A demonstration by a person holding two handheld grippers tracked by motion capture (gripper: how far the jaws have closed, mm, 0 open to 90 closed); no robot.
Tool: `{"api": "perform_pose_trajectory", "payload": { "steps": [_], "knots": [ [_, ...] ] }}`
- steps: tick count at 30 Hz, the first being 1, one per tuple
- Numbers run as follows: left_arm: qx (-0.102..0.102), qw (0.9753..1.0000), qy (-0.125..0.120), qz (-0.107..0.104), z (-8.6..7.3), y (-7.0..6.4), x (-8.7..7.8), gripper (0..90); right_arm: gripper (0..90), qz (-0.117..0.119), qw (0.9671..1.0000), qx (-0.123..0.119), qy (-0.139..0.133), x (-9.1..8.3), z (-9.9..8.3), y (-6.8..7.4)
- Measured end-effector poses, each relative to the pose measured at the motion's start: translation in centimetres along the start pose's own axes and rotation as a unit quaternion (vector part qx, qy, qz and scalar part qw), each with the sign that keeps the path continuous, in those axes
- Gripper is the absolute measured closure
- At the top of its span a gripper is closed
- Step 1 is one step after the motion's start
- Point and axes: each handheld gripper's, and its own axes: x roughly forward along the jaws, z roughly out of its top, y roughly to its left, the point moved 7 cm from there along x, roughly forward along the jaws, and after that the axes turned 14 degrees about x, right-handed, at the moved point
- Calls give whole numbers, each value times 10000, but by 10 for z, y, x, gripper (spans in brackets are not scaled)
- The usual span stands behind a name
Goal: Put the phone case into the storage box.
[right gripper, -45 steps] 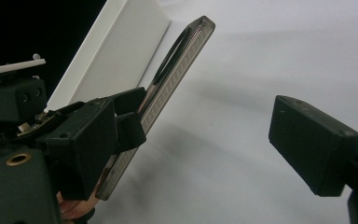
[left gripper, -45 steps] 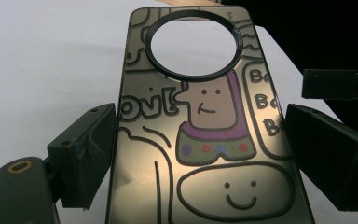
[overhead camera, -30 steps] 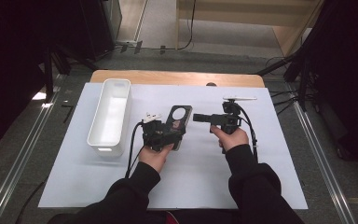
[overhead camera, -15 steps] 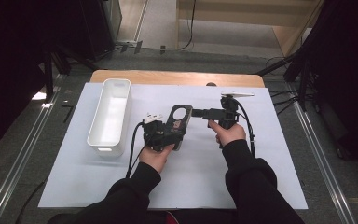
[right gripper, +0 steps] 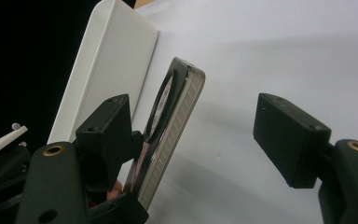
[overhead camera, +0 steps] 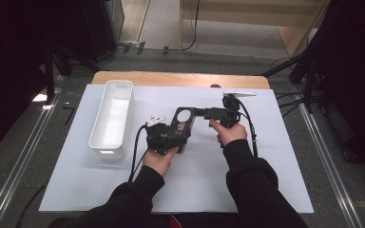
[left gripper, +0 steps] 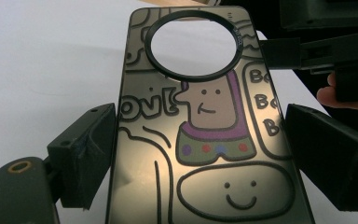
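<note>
The phone case sits right of the white tray, above the counter; the left tongs clamp its 2 long edges; thin, light, probably flexible and slick; the right tongs gape around its top end, best pinched across the rim.

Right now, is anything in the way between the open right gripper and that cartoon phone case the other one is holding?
Nothing visible blocks it. The phone case, held by the left gripper, already stands between the right gripper's open jaws, close to one jaw, with an open gap to the other. The white bin sits off to the side.
</note>
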Motion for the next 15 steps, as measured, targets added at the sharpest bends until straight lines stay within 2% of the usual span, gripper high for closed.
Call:
{"api": "perform_pose_trajectory", "payload": {
  "steps": [5, 15],
  "knots": [
    [-30, 10000, 3, -36, -1, -1, 1, 114, 284, 34, 9999, 109, 10, 2, 2, 1],
    [-69, 9999, -35, -74, 0, -3, 0, 115, 299, 36, 9999, 154, -42, 6, 5, 2]
  ]
}}
